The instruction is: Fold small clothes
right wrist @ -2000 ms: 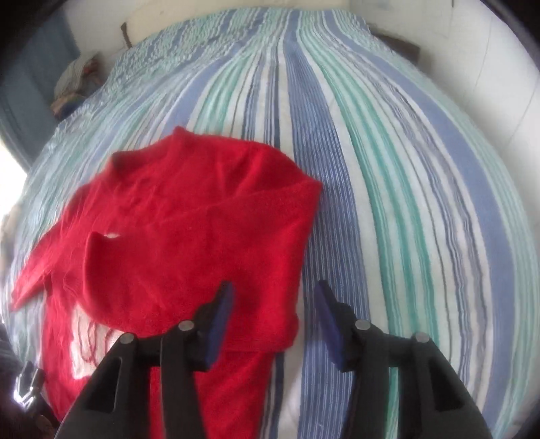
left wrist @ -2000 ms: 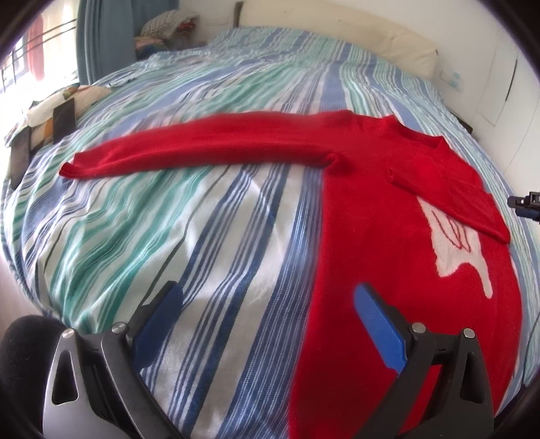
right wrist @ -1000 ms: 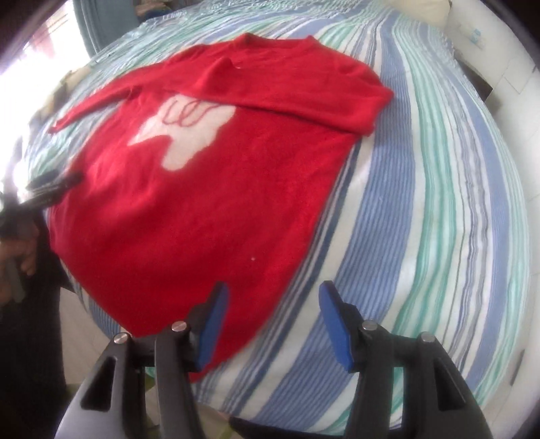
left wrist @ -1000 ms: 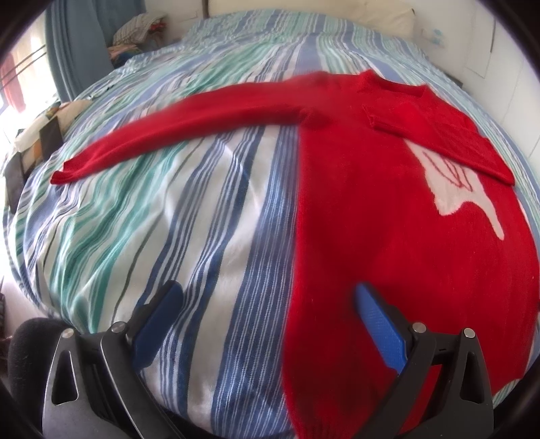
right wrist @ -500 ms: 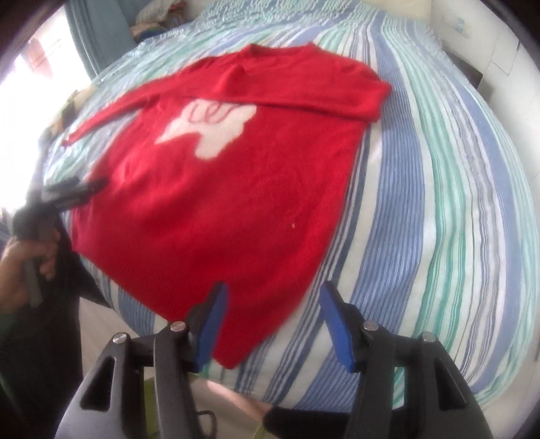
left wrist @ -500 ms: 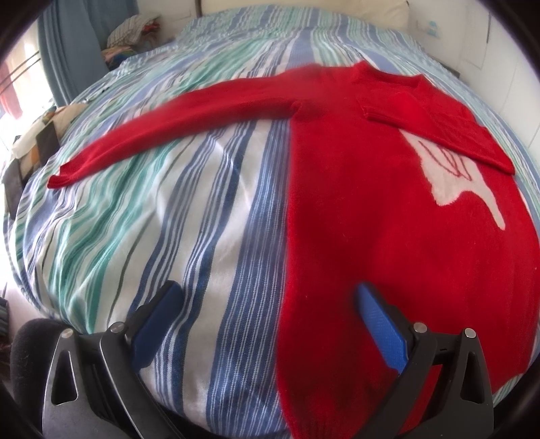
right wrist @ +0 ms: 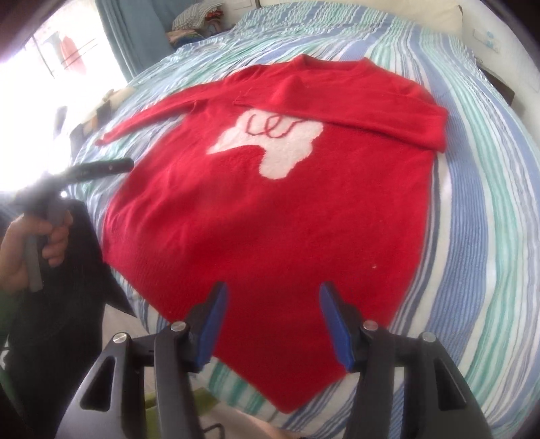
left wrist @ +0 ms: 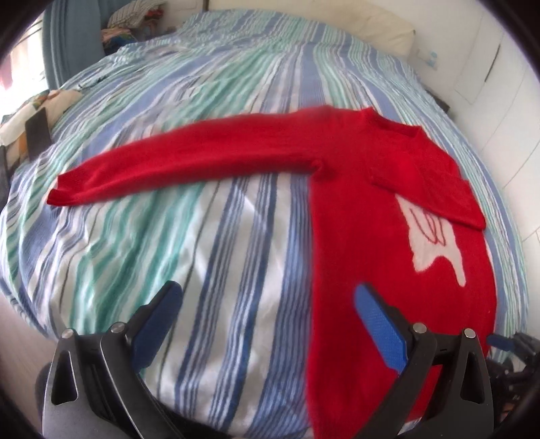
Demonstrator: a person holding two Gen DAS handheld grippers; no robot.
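A red sweater (left wrist: 388, 236) (right wrist: 270, 209) with a white patch on its chest lies flat on a striped bed. Its left sleeve (left wrist: 189, 162) stretches out straight to the left. The right sleeve (right wrist: 354, 104) is folded across the chest. My left gripper (left wrist: 266, 304) hovers open over the sweater's left edge and the sheet, holding nothing. My right gripper (right wrist: 271, 314) hangs open above the sweater's lower hem, with nothing between its blue pads. In the right wrist view, a hand holds the left gripper (right wrist: 91, 169) at the far left.
The bed (left wrist: 168, 253) has a blue, green and white striped cover. A pillow (left wrist: 381, 30) lies at its head by a white wall. Folded clothes (right wrist: 192, 20) and a blue curtain stand at the back left. The bed's near edge drops to the floor.
The left gripper drew back and rose, so the whole left sleeve sits lower and nearer in its view. The right gripper shifted left along the hem toward the sweater's middle. Both stayed open.
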